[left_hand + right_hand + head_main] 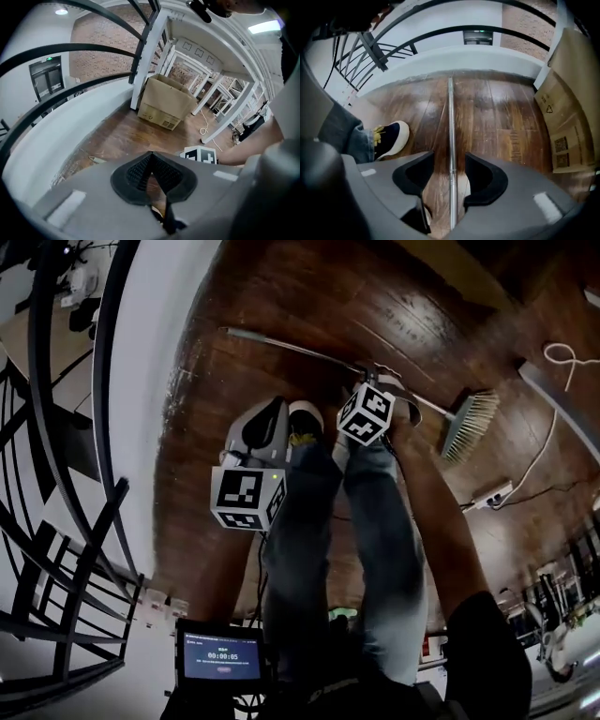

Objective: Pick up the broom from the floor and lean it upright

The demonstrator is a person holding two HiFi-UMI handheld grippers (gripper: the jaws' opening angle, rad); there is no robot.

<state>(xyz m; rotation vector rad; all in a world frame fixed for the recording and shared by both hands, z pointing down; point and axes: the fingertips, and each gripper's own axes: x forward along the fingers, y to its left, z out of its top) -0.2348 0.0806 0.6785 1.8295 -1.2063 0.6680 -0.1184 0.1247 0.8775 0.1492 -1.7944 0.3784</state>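
Observation:
The broom lies flat on the wooden floor. Its metal handle [291, 348] runs from upper left down to the bristle head [469, 423] at the right. My right gripper [382, 381] is low over the handle, a short way from the head. In the right gripper view the handle [451, 117] passes straight between the jaws of that gripper [450, 161], which stand open with a gap on each side. My left gripper [277, 405] hovers to the left, off the broom. Its tips [151, 157] meet with nothing between them.
A curved black railing [103, 409] and a white kerb border the floor at the left. A cardboard box [166, 103] stands by white posts. A white cable [562, 357] and a power strip [492, 493] lie at the right. The person's shoe [391, 136] rests beside the handle.

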